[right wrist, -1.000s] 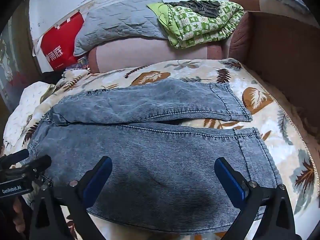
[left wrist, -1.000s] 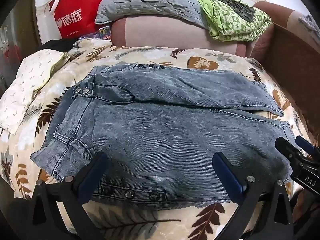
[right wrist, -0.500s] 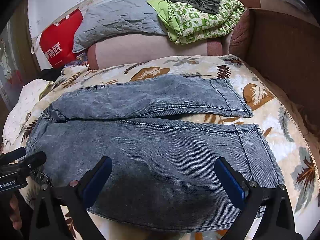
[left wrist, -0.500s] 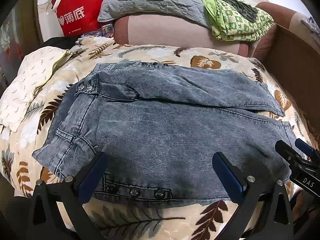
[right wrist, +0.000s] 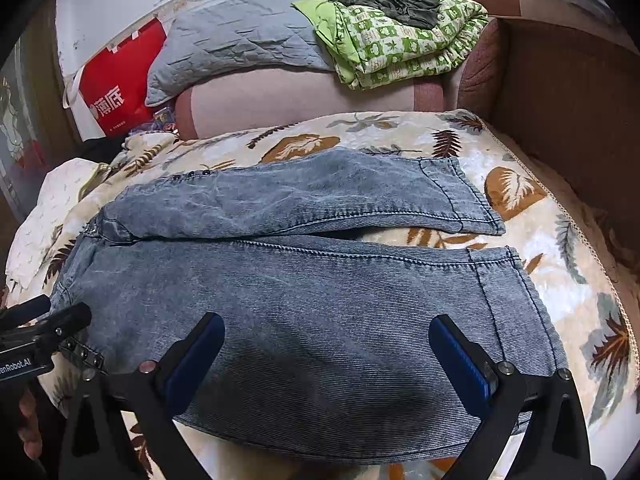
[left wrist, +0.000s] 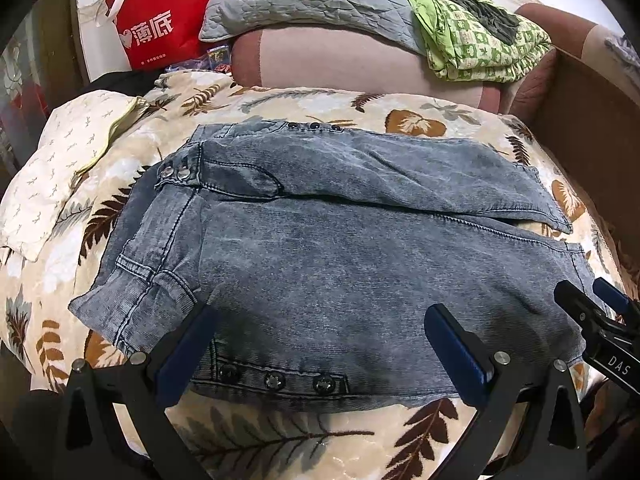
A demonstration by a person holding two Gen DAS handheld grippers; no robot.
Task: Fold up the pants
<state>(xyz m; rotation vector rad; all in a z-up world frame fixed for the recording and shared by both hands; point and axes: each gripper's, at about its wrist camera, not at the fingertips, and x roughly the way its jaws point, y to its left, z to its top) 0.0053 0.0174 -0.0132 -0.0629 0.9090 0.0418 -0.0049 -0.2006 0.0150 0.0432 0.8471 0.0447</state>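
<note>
pants (left wrist: 328,264) flat on leaf-print blanket (left wrist: 280,440), mid frame | left gripper (left wrist: 320,344) jaws released over waist snaps | right gripper (right wrist: 328,352) jaws released over near leg | cuffs clear only in right view | red bag (left wrist: 160,24) upper left, contents hidden

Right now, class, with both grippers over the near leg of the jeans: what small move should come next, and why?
Probably lower both and close on the near edge. The left gripper and the right gripper are open and hold nothing, and the jeans lie flat on the leaf-print blanket, legs side by side, unfolded.
</note>
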